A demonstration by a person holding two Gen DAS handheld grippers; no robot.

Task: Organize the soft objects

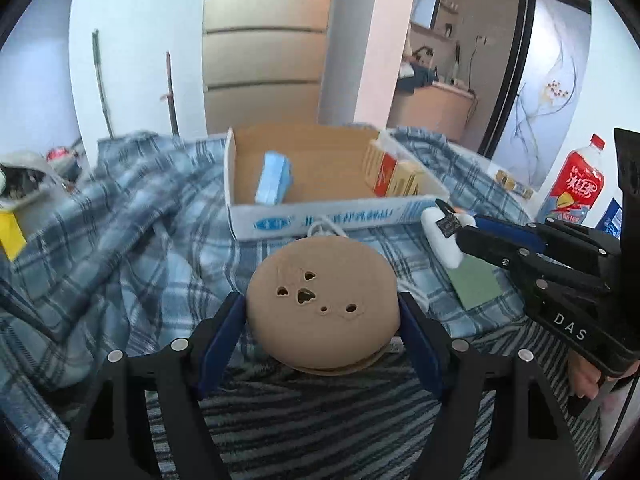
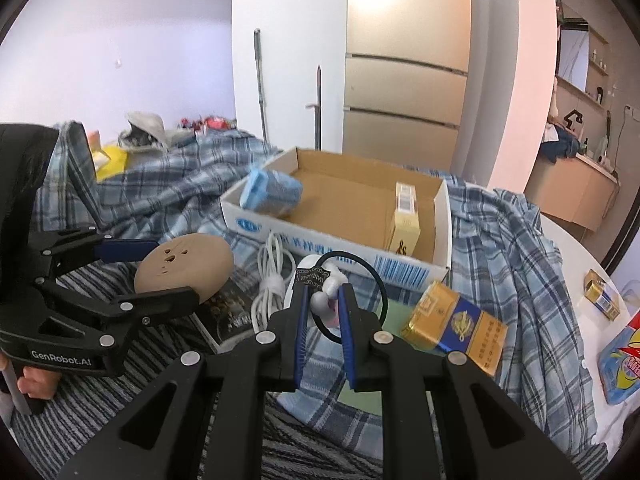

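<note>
Two grips are set at once — your left gripper (image 1: 320,320) is clamped on the round tan cushion (image 1: 322,304), lifted just short of the cardboard box (image 1: 320,216), and your right gripper (image 2: 324,312) is pinched on the black hair tie (image 2: 368,276) with its white charm, above the plaid cloth (image 2: 520,280). You look to be at the carry step. Next, bring each over the box wall — then let go inside, clear of the blue packet (image 1: 274,178).
</note>
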